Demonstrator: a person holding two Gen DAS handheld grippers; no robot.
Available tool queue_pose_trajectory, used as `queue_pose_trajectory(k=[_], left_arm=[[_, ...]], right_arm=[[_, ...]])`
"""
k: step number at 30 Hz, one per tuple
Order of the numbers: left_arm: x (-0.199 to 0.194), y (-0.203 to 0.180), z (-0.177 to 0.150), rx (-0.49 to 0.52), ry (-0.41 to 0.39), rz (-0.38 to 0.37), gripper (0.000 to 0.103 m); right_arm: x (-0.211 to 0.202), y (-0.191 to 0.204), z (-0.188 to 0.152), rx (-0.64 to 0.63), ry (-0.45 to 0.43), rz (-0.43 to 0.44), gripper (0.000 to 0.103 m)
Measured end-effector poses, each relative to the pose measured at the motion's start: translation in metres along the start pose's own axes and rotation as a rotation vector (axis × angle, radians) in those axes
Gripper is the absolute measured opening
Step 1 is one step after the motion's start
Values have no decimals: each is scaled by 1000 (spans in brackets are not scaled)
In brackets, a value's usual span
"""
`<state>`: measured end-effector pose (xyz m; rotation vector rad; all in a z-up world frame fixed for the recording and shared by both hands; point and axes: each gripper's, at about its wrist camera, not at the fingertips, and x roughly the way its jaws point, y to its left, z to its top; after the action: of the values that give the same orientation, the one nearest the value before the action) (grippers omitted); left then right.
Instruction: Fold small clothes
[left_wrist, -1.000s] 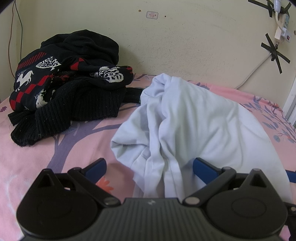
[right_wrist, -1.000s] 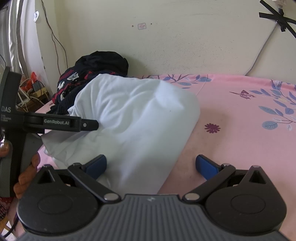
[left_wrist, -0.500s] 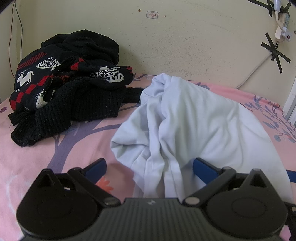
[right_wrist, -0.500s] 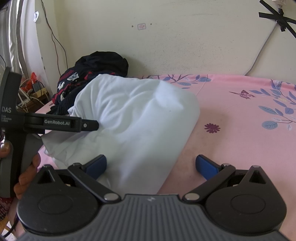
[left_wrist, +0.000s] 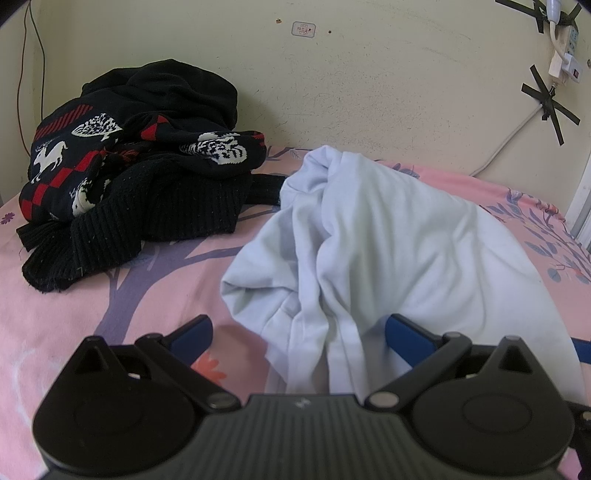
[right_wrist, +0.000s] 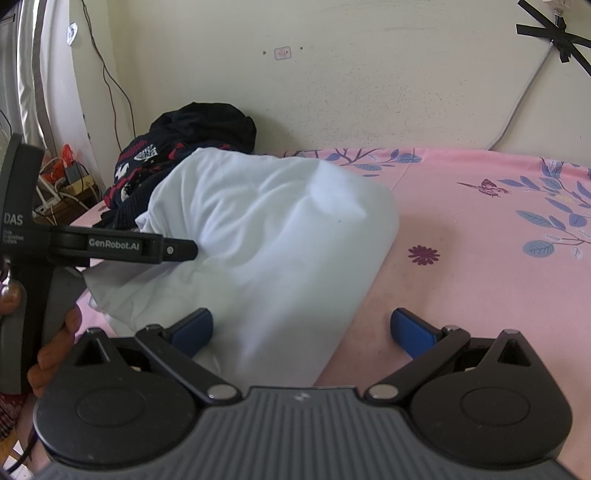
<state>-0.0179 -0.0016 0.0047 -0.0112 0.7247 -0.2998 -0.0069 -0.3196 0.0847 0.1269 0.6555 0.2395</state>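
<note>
fingers (left_wrist: 199, 330) of both grippers wide and unmoved, white garment (left_wrist: 388, 251) unchanged on bed (right_wrist: 480, 229); first fold not yet begun.

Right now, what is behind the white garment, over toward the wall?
Behind the white garment lies a heap of dark clothes: a black knit and a red-and-white reindeer-patterned sweater, on the pink bedsheet. From the right wrist view the garment covers the heap's lower part.
</note>
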Motion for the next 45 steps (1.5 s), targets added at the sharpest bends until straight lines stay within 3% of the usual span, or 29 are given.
queue_pose_trajectory(k=[28, 34, 41, 45], left_arm=[[-2, -1, 0, 13, -5, 8, 103], [-8, -12, -4, 68, -28, 69, 103], [-15, -28, -11, 146, -62, 190, 103], [-15, -30, -11, 164, -70, 209, 103]], right_arm=[[0, 0, 0, -2, 1, -5, 97], [0, 0, 0, 3, -1, -3, 97], [0, 0, 0, 7, -2, -4, 97], [0, -1, 0, 10, -4, -3, 97]])
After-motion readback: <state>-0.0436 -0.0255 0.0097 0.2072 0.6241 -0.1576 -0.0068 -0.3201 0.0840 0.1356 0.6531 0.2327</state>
